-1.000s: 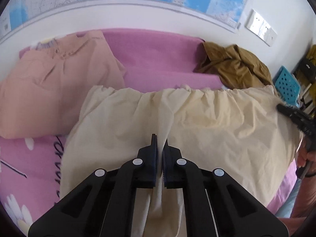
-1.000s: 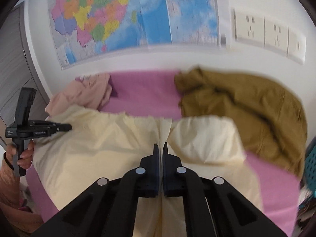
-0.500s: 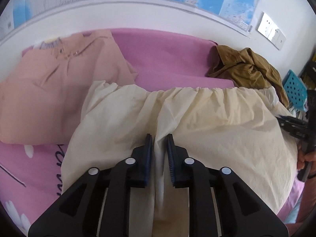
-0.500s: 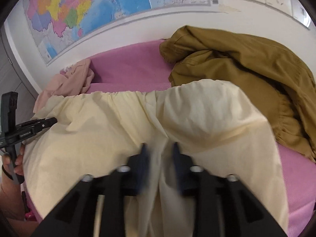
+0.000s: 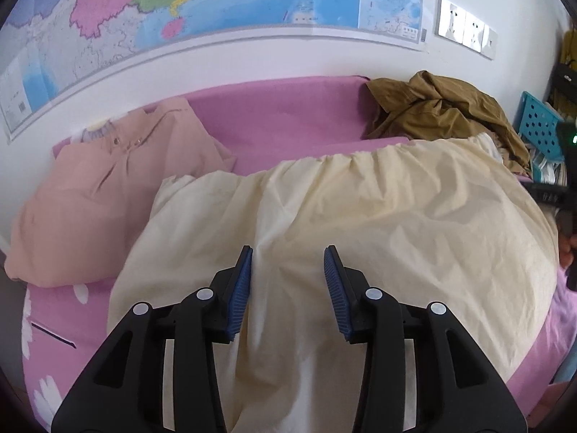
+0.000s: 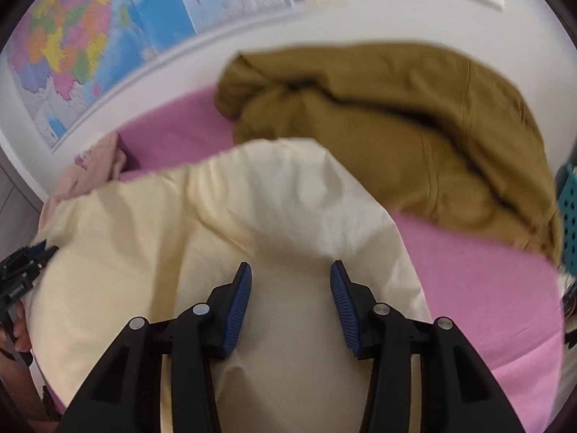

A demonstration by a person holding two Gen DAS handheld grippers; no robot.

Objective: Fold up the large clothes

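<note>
A large cream garment (image 5: 378,216) with a gathered waistband lies spread on the pink bed sheet (image 5: 281,115). It also fills the right wrist view (image 6: 252,216), folded over on itself. My left gripper (image 5: 288,252) is open just above the cream cloth, its blue pads apart and holding nothing. My right gripper (image 6: 291,269) is open above the garment's right part, also empty. The left gripper shows at the left edge of the right wrist view (image 6: 39,252). The right gripper shows at the right edge of the left wrist view (image 5: 551,195).
A folded peach shirt (image 5: 108,198) lies at the back left of the bed. A crumpled olive-brown garment (image 6: 414,137) lies at the back right, also in the left wrist view (image 5: 443,112). A blue perforated crate (image 5: 541,122) stands at the right. A wall with a map (image 5: 216,11) is behind.
Both grippers were shut on the cream garment one second ago. Both have opened and let the cloth go. The cloth has settled onto the bed.
</note>
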